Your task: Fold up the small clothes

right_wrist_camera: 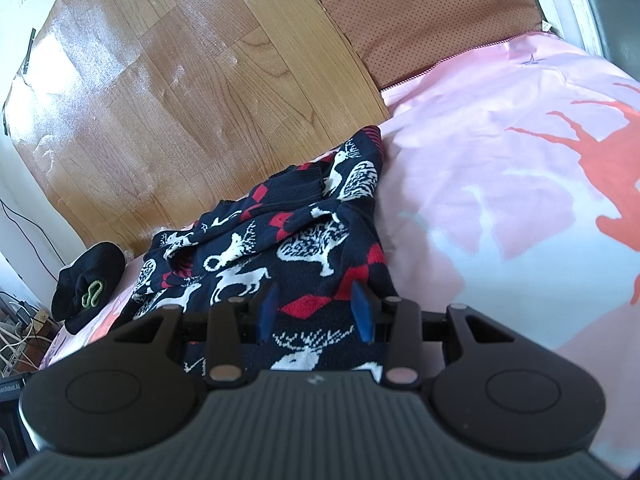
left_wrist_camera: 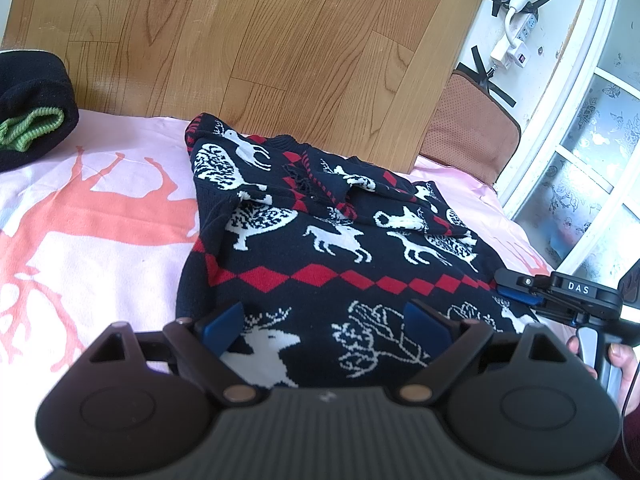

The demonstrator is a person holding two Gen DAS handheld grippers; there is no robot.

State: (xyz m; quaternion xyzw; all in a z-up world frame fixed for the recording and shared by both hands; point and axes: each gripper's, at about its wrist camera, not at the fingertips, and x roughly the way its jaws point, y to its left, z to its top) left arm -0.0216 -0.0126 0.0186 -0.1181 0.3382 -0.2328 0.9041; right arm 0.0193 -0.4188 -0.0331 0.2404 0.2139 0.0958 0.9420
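A small navy sweater (left_wrist_camera: 320, 240) with white reindeer and red diamonds lies partly folded on the pink bedspread (left_wrist_camera: 100, 240). My left gripper (left_wrist_camera: 326, 326) is open, its blue pads spread just above the sweater's near hem. My right gripper (right_wrist_camera: 316, 312) is open over the sweater (right_wrist_camera: 280, 248) near its right edge, holding nothing. It also shows in the left wrist view (left_wrist_camera: 516, 286) at the sweater's right side, held by a hand.
A folded black garment with green trim (left_wrist_camera: 32, 120) lies at the far left of the bed, also in the right wrist view (right_wrist_camera: 88, 280). A wooden board (left_wrist_camera: 260, 40) stands behind the bed. A brown cushion (left_wrist_camera: 472, 132) sits at the far right corner, by a window.
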